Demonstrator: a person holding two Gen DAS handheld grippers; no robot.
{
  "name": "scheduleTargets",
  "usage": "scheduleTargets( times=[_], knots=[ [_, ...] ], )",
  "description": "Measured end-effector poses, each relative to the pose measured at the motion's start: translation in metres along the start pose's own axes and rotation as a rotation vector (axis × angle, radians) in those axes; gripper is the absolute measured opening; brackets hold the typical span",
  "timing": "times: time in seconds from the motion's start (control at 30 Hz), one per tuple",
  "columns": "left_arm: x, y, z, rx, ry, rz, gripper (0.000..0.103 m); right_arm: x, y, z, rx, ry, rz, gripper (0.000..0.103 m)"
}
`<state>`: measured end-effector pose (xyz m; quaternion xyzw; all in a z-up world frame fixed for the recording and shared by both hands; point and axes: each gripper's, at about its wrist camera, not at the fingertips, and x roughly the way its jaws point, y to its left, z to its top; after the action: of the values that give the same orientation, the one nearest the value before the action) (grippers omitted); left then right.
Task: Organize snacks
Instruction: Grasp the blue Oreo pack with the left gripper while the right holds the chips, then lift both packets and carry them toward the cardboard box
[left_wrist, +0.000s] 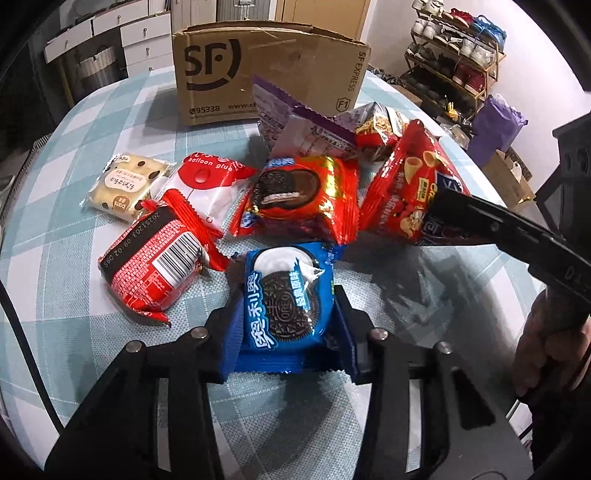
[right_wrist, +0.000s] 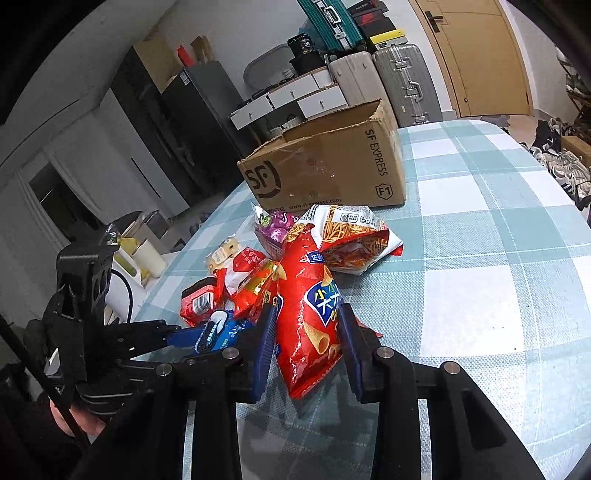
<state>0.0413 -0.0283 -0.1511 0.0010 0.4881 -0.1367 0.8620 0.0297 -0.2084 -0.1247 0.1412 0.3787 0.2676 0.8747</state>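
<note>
A blue Oreo pack lies flat on the checked tablecloth, and my left gripper is shut on it, blue pads pressing both sides. My right gripper is shut on a tall red corn-snack bag, held upright with its lower end near the cloth. From the left wrist that bag stands at the right with the right gripper on it. An open SF cardboard box stands behind the pile.
Loose on the cloth are a red Oreo pack, a red-and-white pack, a red barcode pack, a beige biscuit pack, purple packs and a noodle-snack bag. A shoe rack stands beyond the table.
</note>
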Motion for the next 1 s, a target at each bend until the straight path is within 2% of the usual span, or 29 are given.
scheduleTargets(
  times=[0.67,1.0],
  knots=[
    [-0.036,0.01,0.004,-0.043,-0.05,-0.028,0.041,-0.023,0.004,0.003,0.028,-0.048,0.032,0.034],
    [-0.062,0.012,0.022,-0.059,-0.094,-0.045,0.041,-0.038,0.016,0.019,0.013,-0.092,0.048,0.034]
  ],
)
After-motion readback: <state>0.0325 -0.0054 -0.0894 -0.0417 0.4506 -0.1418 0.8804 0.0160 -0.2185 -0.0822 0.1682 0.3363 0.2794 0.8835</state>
